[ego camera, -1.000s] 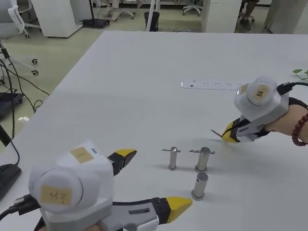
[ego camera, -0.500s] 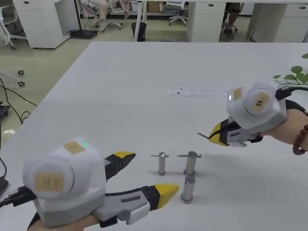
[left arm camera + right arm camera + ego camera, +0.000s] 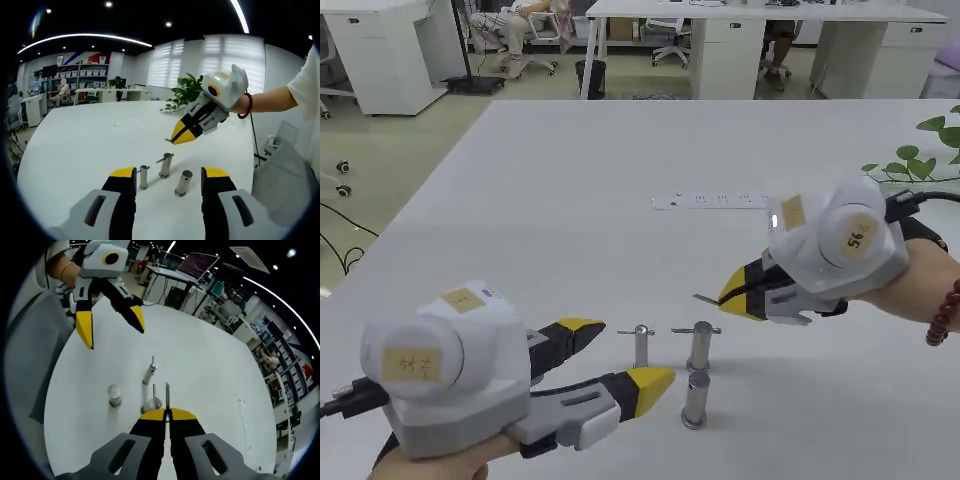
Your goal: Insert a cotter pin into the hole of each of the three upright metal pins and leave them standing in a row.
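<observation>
Right tool [image 3: 725, 295] is clamped on a cotter pin [image 3: 706, 299] above the counter [image 3: 570, 200]. Below, the far pin [image 3: 700, 346] and the small pin [image 3: 641, 347] already carry cotters; the nearest pin [image 3: 694, 398] looks bare. Left tool [image 3: 620, 352] gapes empty beside them.

Our left gripper [image 3: 620, 355] sits low at the near side of the white counter [image 3: 570, 200], its yellow-tipped fingers [image 3: 650, 380] spread wide toward three upright metal pins. The far-left pin [image 3: 641, 352] and far-right pin [image 3: 701, 352] stand side by side, with crosswise cotter pins [image 3: 625, 332] through their tops. The near pin [image 3: 695, 400] stands just in front of the far-right pin, its top plain. Our right gripper [image 3: 728, 293] hovers above and to the right, fingers pinched on a loose cotter pin [image 3: 706, 298] that juts leftward. Farther back lies a power strip [image 3: 710, 201], with green leaves [image 3: 920, 160] at the right edge.
</observation>
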